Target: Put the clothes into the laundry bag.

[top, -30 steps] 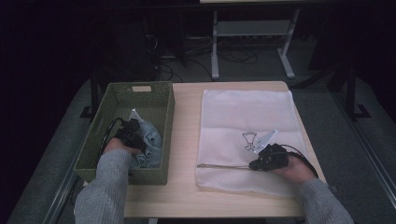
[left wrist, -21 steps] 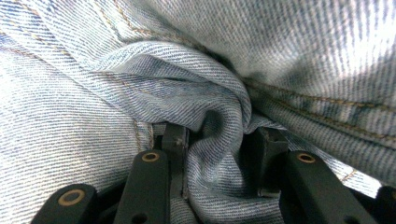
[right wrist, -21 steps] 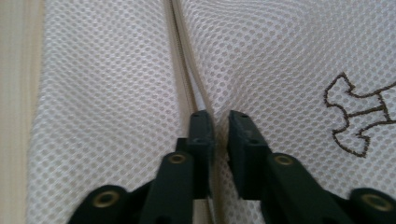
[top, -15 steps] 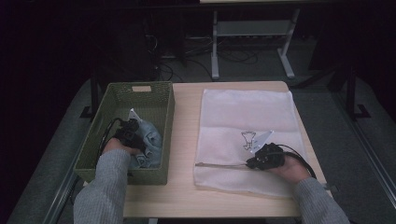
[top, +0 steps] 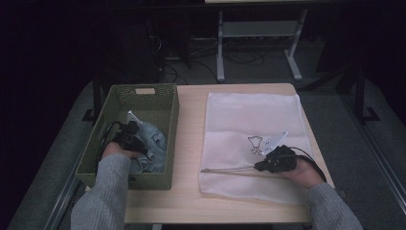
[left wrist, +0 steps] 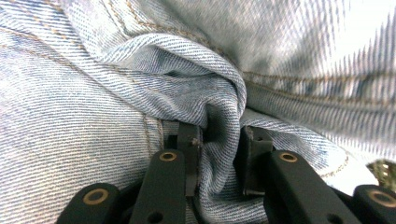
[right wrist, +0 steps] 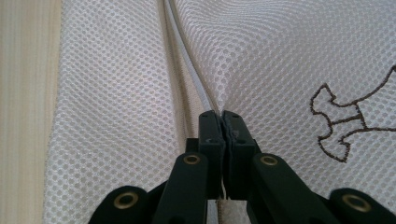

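Note:
A crumpled blue denim garment lies in the green woven basket at the left. My left gripper is down in the basket. Its jaws have just been closing, and they pinch a fold of the denim between the pads. A white mesh bag lies flat on the table at the right, with a brown stitched figure. My right gripper rests low on the bag, shut on the mesh right beside the zipper.
The wooden table shows a bare strip between basket and bag. The zipper line runs left from the right gripper. Beyond the far edge stand a white stand's legs and cables on a dark floor.
The right hand shifted slightly over the bag near the zipper. The left hand stays in the basket on the denim.

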Demonstrator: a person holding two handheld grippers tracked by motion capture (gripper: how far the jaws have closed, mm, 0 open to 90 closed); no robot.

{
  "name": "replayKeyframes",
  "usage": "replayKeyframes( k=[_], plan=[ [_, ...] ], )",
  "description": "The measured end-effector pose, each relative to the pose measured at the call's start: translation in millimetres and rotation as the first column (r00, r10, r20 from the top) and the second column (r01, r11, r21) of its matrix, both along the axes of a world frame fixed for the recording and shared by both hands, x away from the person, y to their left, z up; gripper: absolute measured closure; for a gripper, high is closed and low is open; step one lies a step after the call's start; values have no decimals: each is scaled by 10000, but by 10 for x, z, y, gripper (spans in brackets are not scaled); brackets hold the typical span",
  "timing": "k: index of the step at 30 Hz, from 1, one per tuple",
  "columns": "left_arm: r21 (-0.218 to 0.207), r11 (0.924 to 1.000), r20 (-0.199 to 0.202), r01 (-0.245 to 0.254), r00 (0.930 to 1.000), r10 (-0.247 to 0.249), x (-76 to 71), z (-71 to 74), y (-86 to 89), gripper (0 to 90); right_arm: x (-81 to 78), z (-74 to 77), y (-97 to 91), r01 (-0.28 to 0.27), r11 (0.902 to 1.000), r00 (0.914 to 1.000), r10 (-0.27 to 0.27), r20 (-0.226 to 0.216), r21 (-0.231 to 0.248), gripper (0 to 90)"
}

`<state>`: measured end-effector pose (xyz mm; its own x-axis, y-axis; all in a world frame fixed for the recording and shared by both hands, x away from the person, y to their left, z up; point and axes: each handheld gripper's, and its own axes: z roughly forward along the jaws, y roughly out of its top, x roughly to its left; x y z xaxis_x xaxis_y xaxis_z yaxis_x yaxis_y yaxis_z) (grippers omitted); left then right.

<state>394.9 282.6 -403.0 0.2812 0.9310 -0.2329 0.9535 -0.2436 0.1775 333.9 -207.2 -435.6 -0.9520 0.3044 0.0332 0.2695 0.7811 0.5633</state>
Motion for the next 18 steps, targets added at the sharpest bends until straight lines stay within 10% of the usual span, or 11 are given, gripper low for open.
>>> replayKeyframes(
  k=[8,18],
  plan=[
    [-1678,9858,721,-98,9972,222,-162,257,248,777,4,45,-13,50,9999,10000,-49,-28,139,866],
    [-4239,9053,1455,-271,9845,976,-404,468,621,782,11,129,9,77,9997,9999,-79,66,216,865]
  ],
)
